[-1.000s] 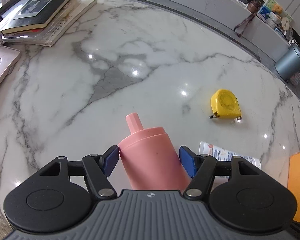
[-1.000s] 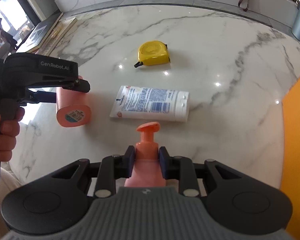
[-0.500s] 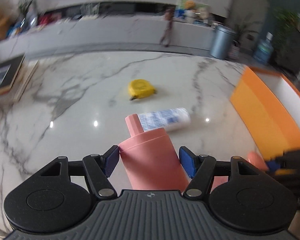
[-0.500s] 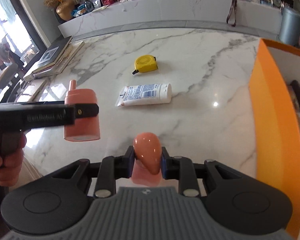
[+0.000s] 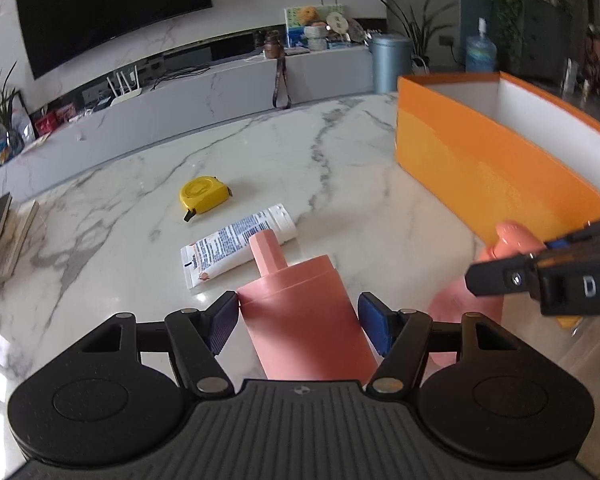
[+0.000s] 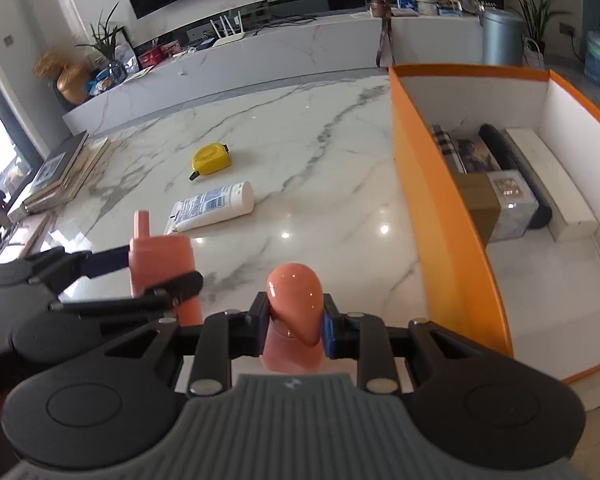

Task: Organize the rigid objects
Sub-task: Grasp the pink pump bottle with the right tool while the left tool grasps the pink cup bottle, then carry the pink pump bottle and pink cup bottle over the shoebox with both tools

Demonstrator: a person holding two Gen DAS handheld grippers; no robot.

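On marble table [image 6: 308,168], 2 grippers raised, each loaded; orange box [image 6: 440,208] at right.

Item 1: left gripper [image 5: 298,312]. Blue pads pressed against both sides of pink bottle [image 5: 300,312]; clamped. Bottle held clear of the table, long axis along the fingers, narrow neck pointing forward and up. Right wrist view shows this bottle [image 6: 160,264] upright, left of the pump bottle and farther from the box.

Item 2: right gripper [image 6: 294,330]. Fingers closed on neck of pink pump bottle [image 6: 294,316], glossy pump head above them. Bottle upright, held beside the near corner of the box.

Item 3: orange box, open top, white inside. Already holds several flat packs, 1 dark tube and 1 white block along the far half; near half shows bare floor [image 6: 540,292].

Item 4: yellow tape measure [image 5: 204,196], flat on table, well apart from both grippers.

Item 5: white tube [image 5: 236,248], lying flat between tape measure and grippers, cap toward the box.

Key relation: box lies to the right of both grippers, its long wall running away from the cameras. Right gripper is nearer, just beside the wall; judged next move is over the rim and down into the bare near half. Left gripper must cross behind or after it.
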